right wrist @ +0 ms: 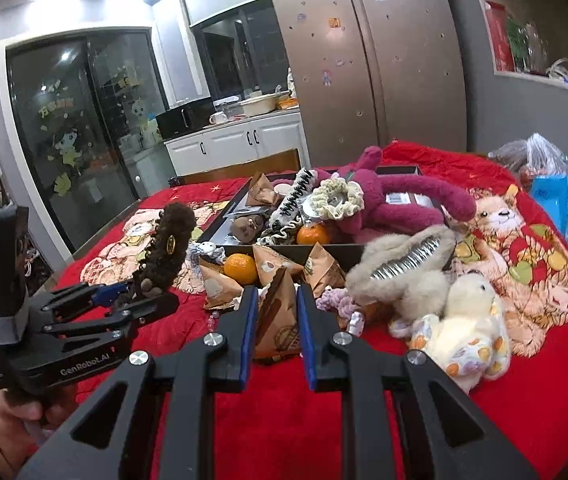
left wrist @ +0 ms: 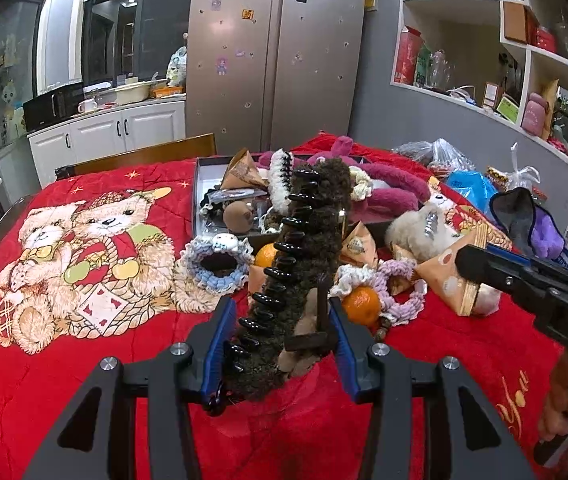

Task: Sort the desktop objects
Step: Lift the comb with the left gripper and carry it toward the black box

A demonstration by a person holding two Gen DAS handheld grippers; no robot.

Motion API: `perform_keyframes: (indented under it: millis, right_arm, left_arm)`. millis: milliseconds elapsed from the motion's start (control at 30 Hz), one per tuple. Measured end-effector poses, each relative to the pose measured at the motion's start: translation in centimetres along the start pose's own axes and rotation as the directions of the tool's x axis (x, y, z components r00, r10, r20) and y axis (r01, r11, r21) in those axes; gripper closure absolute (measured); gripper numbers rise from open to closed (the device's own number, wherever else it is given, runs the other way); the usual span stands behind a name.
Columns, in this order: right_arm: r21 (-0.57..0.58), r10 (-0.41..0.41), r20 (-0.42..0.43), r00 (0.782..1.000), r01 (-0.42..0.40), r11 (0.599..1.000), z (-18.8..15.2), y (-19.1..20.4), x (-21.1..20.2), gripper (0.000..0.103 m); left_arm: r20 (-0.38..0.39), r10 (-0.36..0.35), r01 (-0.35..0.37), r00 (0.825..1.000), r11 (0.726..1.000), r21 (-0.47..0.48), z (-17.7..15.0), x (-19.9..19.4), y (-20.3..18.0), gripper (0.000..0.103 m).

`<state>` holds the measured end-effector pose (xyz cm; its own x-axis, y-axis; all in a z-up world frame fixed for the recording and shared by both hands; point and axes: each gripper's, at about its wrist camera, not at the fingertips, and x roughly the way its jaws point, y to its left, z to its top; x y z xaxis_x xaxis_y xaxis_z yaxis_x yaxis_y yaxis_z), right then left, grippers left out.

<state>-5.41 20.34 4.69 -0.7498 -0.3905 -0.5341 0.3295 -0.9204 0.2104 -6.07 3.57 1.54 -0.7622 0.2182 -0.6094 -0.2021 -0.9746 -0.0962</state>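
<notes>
My left gripper (left wrist: pixel 280 320) is shut on a dark brown furry hair claw clip (left wrist: pixel 304 248) with black teeth, held upright above the red cloth; it also shows in the right wrist view (right wrist: pixel 166 248). My right gripper (right wrist: pixel 276 300) is shut on a tan triangular snack packet (right wrist: pixel 278 316) and holds it in front of the dark box (right wrist: pixel 220 224). The box holds packets, an orange (right wrist: pixel 312 234), hair clips and a magenta plush (right wrist: pixel 368 200). Another orange (right wrist: pixel 241 268) lies in front of it.
A red bear-print cloth (left wrist: pixel 44 380) covers the table. Crocheted scrunchies (left wrist: pixel 218 266), a beige furry clip (right wrist: pixel 404 268), a cream plush (right wrist: pixel 468 328) and more packets lie around. Plastic bags (right wrist: pixel 556 192) sit at the far right. A wooden chair back (left wrist: pixel 144 156) stands behind.
</notes>
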Motion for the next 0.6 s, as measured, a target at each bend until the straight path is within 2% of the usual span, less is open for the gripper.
perform_keyframes:
  millis: [300, 600]
  right_arm:
    - [-0.020, -0.082, 0.034, 0.996, 0.083, 0.996, 2.5, 0.9, -0.7, 0.083]
    - [-0.036, -0.123, 0.055, 0.991, 0.125, 0.991, 5.7, 1.5, -1.1, 0.083]
  left_arm:
    - [0.048, 0.004, -0.004, 0.999, 1.000, -0.006, 2.0, -1.4, -0.1, 0.056]
    - [0.079, -0.013, 0.014, 0.997, 1.000, -0.004, 4.3, -2.2, 0.0, 0.056]
